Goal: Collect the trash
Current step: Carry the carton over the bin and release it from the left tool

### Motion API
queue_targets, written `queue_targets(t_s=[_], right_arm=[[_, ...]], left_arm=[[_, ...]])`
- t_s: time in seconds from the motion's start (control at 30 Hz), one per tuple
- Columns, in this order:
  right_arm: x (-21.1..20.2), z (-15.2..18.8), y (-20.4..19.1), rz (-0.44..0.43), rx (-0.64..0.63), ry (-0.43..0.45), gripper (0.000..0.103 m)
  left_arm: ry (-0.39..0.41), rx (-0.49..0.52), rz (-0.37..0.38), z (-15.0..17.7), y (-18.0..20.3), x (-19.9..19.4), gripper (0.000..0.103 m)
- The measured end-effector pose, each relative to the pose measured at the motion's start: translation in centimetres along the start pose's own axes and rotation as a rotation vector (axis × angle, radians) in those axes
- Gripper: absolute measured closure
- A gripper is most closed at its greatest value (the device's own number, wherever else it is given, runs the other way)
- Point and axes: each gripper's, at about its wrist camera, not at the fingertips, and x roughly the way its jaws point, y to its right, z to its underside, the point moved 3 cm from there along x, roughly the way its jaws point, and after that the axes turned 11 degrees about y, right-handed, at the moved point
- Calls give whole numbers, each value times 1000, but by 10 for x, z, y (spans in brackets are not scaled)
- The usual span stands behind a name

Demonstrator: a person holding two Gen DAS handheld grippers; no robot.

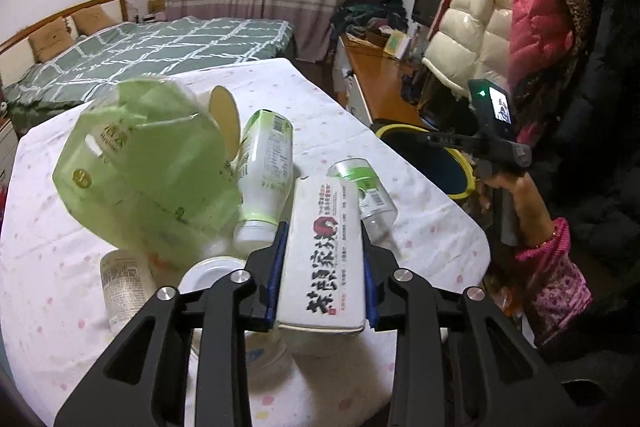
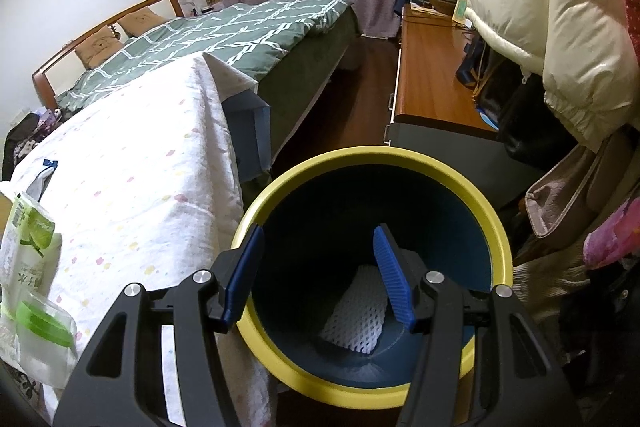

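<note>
- The left gripper (image 1: 322, 267) pinches a white carton (image 1: 325, 251) printed with black characters — both blue pads press flat on its long sides, and the carton's long axis runs straight ahead along the fingers, its far end lifted clear over the clutter.
- The bin (image 1: 434, 163), yellow-rimmed and dark blue inside, stands off the right edge of the surface (image 1: 420, 227); seen from the left gripper it lies ahead and to the right, well apart, past a clear bottle (image 1: 366, 193) lying on its side.
- The right gripper (image 2: 320, 275) hangs directly above the bin's mouth with its jaws spread and nothing between them — a white mesh sleeve (image 2: 358, 311) lies on the bin floor below.
- Judgement: the carton is the piece in hand, so the left hand, though farther from the bin, likely has to swing right across the surface edge; the right gripper, parked over the opening, may crowd that path.
- Left on the cloth: a green bag (image 1: 148, 163), a green-and-white bottle (image 1: 264, 179) lying lengthwise, a paper cup (image 1: 224, 115) on its side, and a small tub (image 1: 120, 283).
</note>
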Motion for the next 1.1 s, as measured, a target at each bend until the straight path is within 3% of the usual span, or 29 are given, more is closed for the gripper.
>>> queue_targets(t_s=[0.2, 0.5, 0.6, 0.8, 1.1], right_arm=[[-10, -2, 2, -19, 8, 20, 48], [-41, -5, 34, -22, 49, 72, 48], [-51, -4, 53, -8, 75, 90, 48], [-65, 3, 96, 40, 121, 102, 43], [-69, 15, 135, 78, 155, 74, 43]], left_arm=[[28, 77, -23, -11, 17, -3, 73], [82, 129, 21, -78, 51, 8, 73], [79, 110, 70, -100, 65, 34, 73], [13, 57, 179, -123, 114, 128, 73], [-79, 133, 188, -116, 199, 239, 73]])
